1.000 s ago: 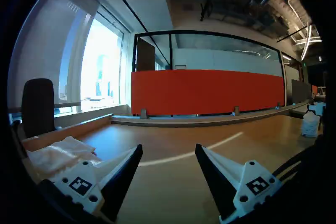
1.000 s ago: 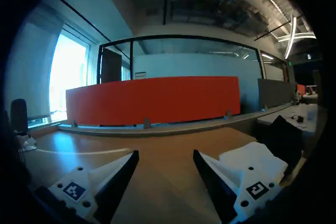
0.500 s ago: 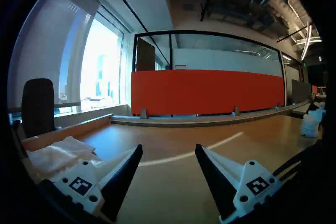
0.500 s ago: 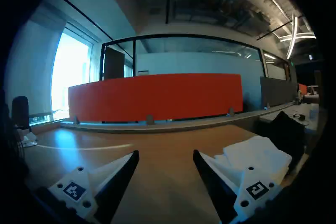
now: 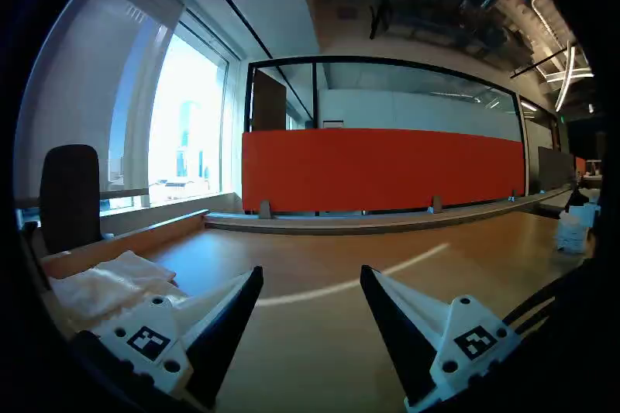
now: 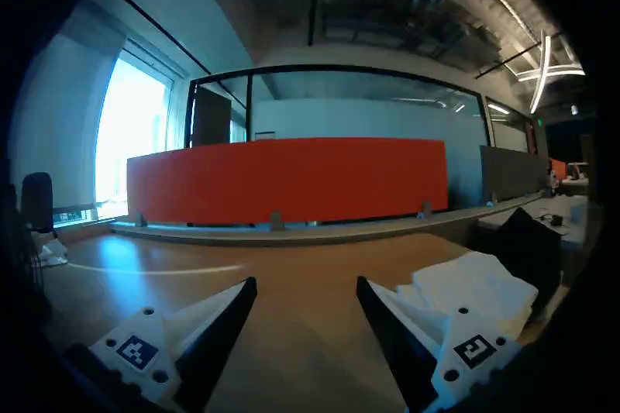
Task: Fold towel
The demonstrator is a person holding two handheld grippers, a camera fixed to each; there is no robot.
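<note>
A crumpled white towel (image 5: 108, 283) lies on the wooden table (image 5: 325, 258) at the left in the left gripper view, just beyond my left finger. My left gripper (image 5: 310, 273) hovers low over the table, open, with nothing between its fingers. In the right gripper view a folded white towel (image 6: 477, 287) rests on the table (image 6: 294, 258) at the right, behind my right finger. My right gripper (image 6: 305, 283) is open too and holds nothing, with bare wood between its fingers.
An orange partition (image 5: 380, 169) runs along the table's far edge. A black chair back (image 5: 70, 196) stands at the left by the window. A dark object (image 6: 527, 246) sits behind the folded towel. A small white thing (image 5: 572, 231) stands far right.
The right gripper view has swung slightly, so the folded towel sits a little farther in and the partition has shifted right. The left gripper has stayed still.
</note>
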